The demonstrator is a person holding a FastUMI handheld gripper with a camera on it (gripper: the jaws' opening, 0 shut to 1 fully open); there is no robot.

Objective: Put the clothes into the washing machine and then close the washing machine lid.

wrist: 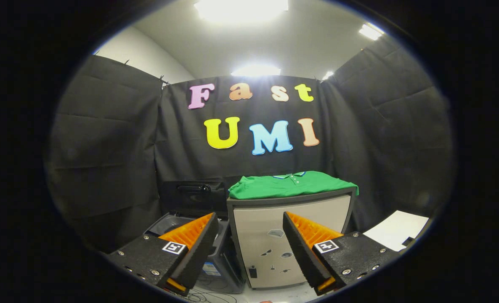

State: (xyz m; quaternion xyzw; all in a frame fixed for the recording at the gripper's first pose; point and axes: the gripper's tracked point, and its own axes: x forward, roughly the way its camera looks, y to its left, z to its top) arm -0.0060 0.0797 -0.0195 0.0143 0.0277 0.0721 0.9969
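— Starting from the left: the washing machine (pixel 190 229) sits low with its lid raised, beside the cabinet (pixel 291 235).

— And the green polo shirt (pixel 289 184) lies folded on the cabinet, beyond the gripper (pixel 249 235), whose jaws stand released, empty. It should pinch a thick fold.

Green polo shirt (pixel 291 184) lying folded flat atop a pale cabinet (pixel 274 248), dark washing machine (pixel 199 219) just beside it, lid raised upright
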